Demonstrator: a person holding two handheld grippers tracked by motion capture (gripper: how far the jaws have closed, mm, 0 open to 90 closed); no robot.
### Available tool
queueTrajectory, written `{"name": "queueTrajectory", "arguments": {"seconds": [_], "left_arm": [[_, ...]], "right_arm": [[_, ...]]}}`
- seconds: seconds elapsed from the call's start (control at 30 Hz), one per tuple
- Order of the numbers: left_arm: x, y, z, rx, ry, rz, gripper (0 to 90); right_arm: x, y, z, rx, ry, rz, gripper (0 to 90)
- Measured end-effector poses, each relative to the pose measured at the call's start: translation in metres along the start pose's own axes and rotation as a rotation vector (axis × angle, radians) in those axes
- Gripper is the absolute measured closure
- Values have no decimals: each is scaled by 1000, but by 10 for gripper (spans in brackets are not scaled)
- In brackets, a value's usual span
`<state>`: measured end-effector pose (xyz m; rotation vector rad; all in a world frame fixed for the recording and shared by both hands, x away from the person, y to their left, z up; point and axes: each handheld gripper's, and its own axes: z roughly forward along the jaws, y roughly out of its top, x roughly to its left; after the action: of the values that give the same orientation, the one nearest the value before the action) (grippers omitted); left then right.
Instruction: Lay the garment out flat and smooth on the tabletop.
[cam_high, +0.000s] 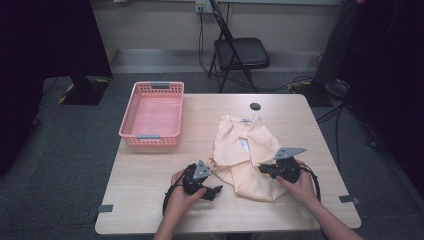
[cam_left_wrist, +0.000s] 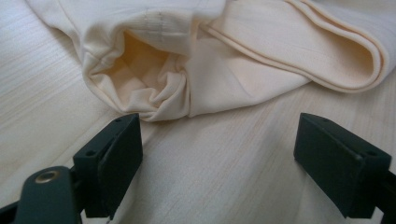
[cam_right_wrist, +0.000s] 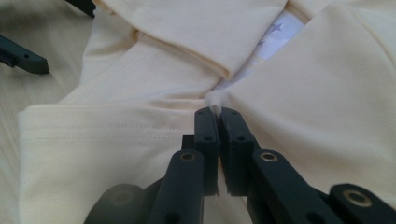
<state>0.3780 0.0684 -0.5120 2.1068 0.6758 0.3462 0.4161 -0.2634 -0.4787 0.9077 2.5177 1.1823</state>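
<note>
Across the middle of the high view: a pale wooden table (cam_high: 150, 200), with a dark round hole (cam_high: 255, 106) near its far edge and grey tape tabs at the near corners. Behind it, upper centre of the frame, a black folding chair (cam_high: 239, 52) on grey floor. At the table's upper left, a pink plastic basket (cam_high: 151, 115) with grey handle grips, nothing visible inside.

Right of centre on the table, a cream-yellow garment (cam_high: 240, 150), crumpled and partly folded over itself; a small neck label at its far edge, too small to read. No legible writing or brand anywhere. Seen close in the left gripper view, a ribbed knit with a stitched hem, one sleeve opening (cam_left_wrist: 140, 74) gaping and bunched toward the camera. In the right gripper view, upper right, a white patch with pale star shapes (cam_right_wrist: 280, 37) peeking between folds.

Lower centre of the high view, left gripper (cam_high: 212, 191) just beside the garment's near left edge, jaws spread wide over bare wood, touching no cloth. Right of it, right gripper (cam_high: 264, 168) on the garment, jaws pressed together, pinching a small tuft of the fabric.
</note>
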Motion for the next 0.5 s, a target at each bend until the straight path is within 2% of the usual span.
{"name": "queueTrajectory", "arguments": {"seconds": [0.23, 0.5], "left_arm": [[0, 0, 0, 0, 0, 0, 154], [0, 0, 0, 0, 1, 0, 154]], "right_arm": [[-20, 10, -27, -64, -1, 59, 868], [-51, 17, -54, -107, -38, 123, 868]]}}
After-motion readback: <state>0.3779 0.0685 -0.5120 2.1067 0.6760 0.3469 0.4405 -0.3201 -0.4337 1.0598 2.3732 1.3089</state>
